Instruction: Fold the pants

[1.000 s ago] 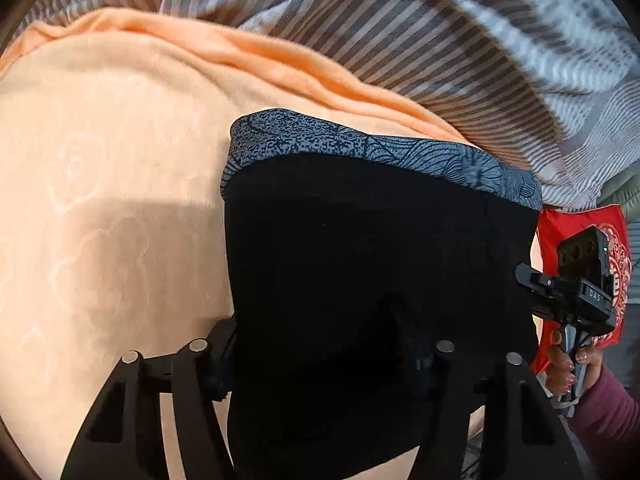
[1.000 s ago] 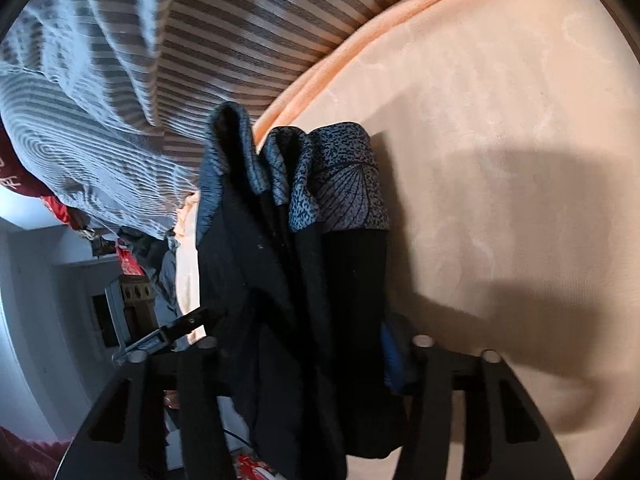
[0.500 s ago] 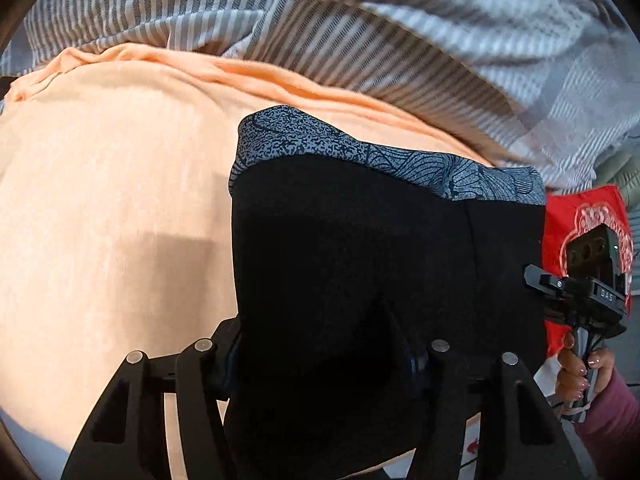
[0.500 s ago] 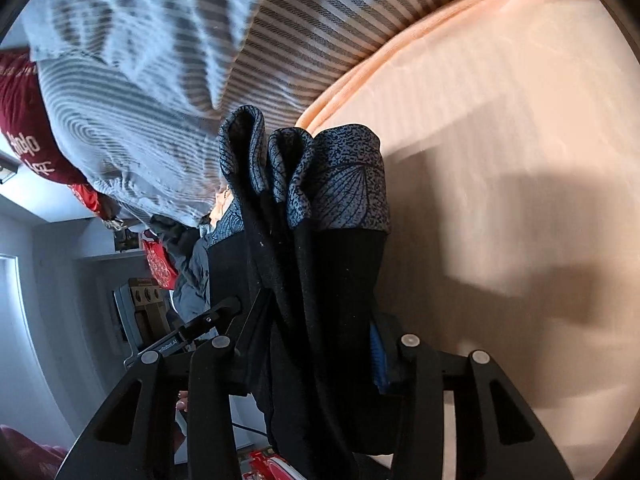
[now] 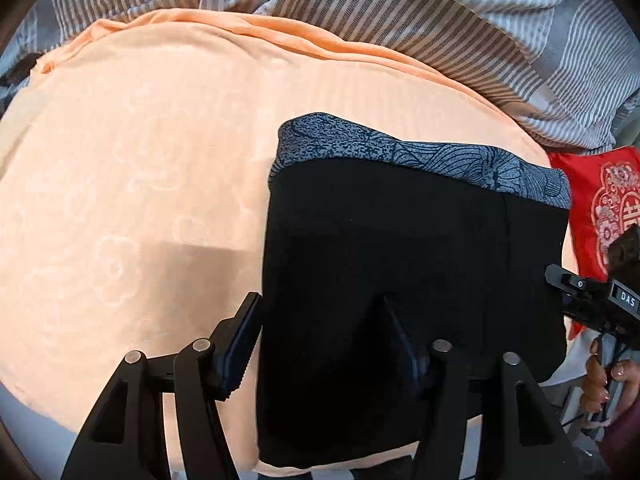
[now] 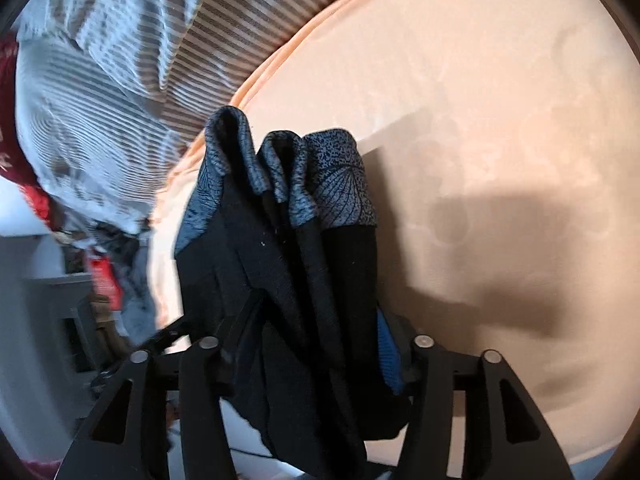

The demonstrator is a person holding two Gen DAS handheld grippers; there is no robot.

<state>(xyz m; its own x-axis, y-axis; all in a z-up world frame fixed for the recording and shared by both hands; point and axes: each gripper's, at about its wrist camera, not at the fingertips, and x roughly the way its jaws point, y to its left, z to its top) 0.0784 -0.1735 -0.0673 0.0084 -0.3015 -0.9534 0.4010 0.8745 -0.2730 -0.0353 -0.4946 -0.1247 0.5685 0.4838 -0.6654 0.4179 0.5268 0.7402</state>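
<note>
Two grippers — left gripper (image 5: 320, 344) and right gripper (image 6: 316, 344) — each clamp black pants (image 5: 400, 264) above an orange sheet (image 5: 140, 160).

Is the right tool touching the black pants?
Touching. In the right wrist view, the right tool is shut on the bunched black pants: the fabric fills the space between its two fingers and hangs from them.

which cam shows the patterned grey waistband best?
Left wrist view: the patterned grey waistband of the black pants runs flat and full-width above the orange bedsheet. Right wrist view shows it only edge-on, bunched into folds.
</note>
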